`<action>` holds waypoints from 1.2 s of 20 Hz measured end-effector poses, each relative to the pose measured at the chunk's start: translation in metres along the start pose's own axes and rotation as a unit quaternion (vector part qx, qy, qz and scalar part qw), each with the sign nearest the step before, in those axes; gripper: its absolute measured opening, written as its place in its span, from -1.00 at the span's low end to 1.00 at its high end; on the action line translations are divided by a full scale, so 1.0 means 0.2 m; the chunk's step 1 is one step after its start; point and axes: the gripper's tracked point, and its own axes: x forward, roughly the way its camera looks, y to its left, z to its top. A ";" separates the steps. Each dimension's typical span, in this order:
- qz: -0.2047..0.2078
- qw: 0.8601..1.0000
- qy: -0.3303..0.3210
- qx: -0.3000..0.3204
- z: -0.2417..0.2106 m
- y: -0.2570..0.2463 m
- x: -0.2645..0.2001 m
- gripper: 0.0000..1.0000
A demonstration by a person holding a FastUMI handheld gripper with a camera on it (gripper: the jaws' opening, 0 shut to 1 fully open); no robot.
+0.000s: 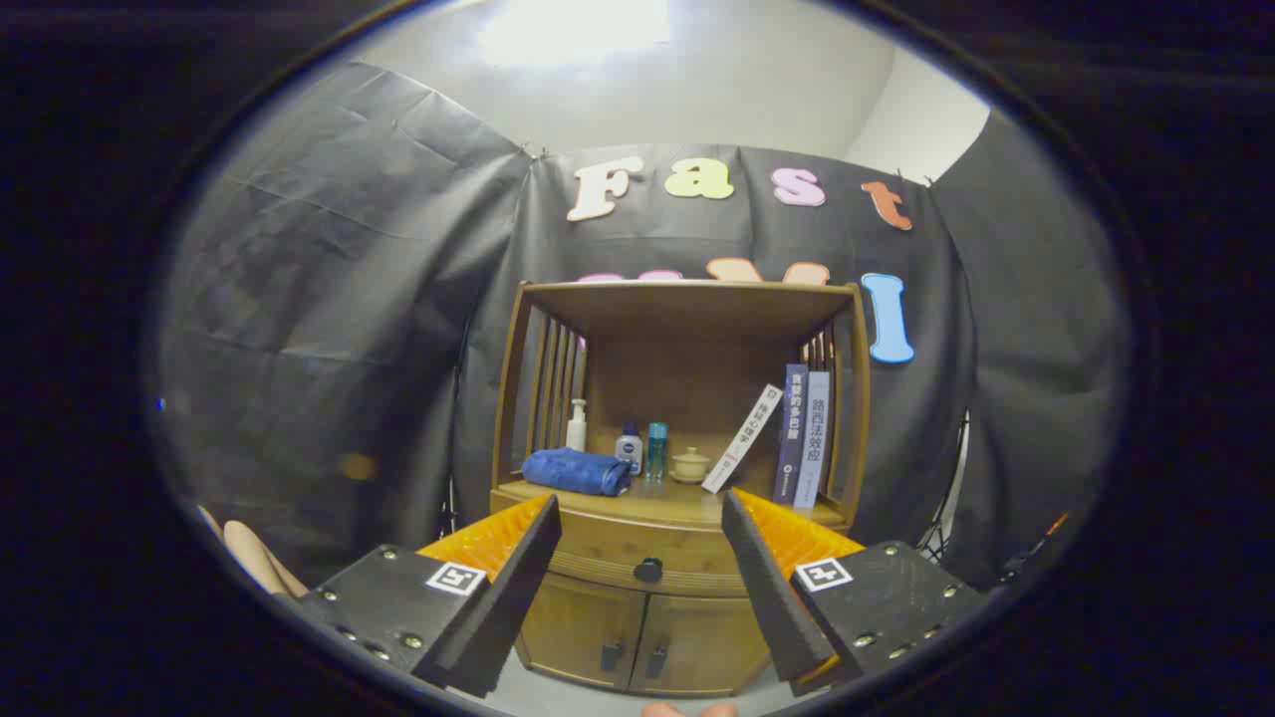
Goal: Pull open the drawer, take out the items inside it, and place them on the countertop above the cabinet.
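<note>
A wooden cabinet (558,398) stands ahead against the booth wall. Its drawer (618,550) is closed, with a dark round knob (647,570) seen between my fingers and beyond them. The countertop (677,501) above the drawer carries a folded blue towel (578,470), a white pump bottle (576,425), a small white-and-blue bottle (629,448), a teal bottle (656,450), a small lidded ceramic pot (689,464) and three books (792,438), one of them leaning. My gripper (642,513) is open, some way short of the cabinet, with nothing between its fingers.
Two lower cabinet doors (637,637) with dark handles sit under the drawer. The cabinet has slatted side walls (553,383) and a wooden top shelf (687,294). A person's hand (249,558) shows beside my left finger.
</note>
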 end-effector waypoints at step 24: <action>-0.045 0.998 0.040 -0.019 -0.16 -0.10 0.06 0.94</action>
